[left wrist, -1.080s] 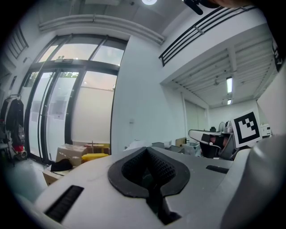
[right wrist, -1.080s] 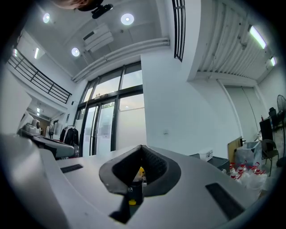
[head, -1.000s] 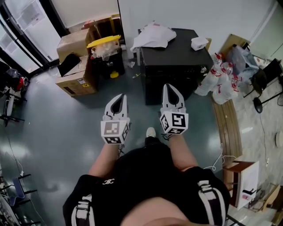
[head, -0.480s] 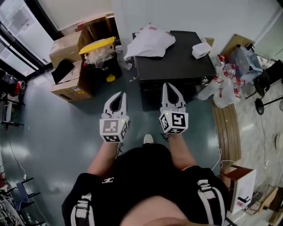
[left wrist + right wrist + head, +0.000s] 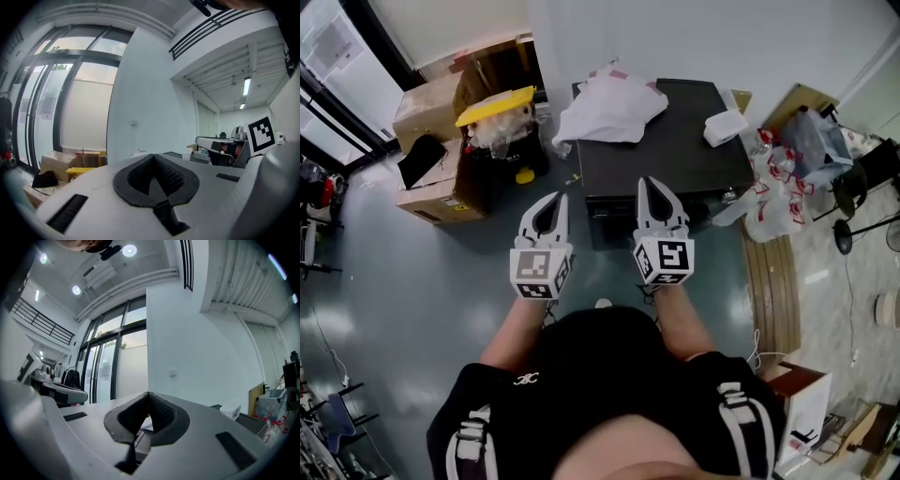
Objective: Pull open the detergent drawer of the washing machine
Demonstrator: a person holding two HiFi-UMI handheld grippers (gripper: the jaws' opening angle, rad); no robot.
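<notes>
Approach stage, no contact yet. Left tongs (image 5: 559, 197) and right tongs (image 5: 646, 181) are held out side by side in front of the person, pointing roughly level at the black washing machine (image 5: 675, 150), which sits at the far middle of the scene against the white wall.

Left tongs (image 5: 153, 157) are pressed together with nothing between the pads. Right tongs (image 5: 148, 394) are also pressed together and empty. That is probably just a carry posture: nothing to grab until the drawer front is in reach.

The detergent drawer should be on the machine's near front face. The head view looks almost straight down on the top panel, so the drawer itself can't be made out.

A white cloth (image 5: 607, 105) is heaped on the far-left of the machine top, and a small white box (image 5: 726, 126) sits at its right edge. Neither blocks the front.

Clutter:
- cardboard boxes (image 5: 429, 105) and a yellow-lidded bin (image 5: 495, 105) to the left
- plastic bags (image 5: 773, 192) on the floor to the right

Judgement: one pair of tongs will have to spread before it can hook the drawer's lip. Right looks slightly nearer the machine.
</notes>
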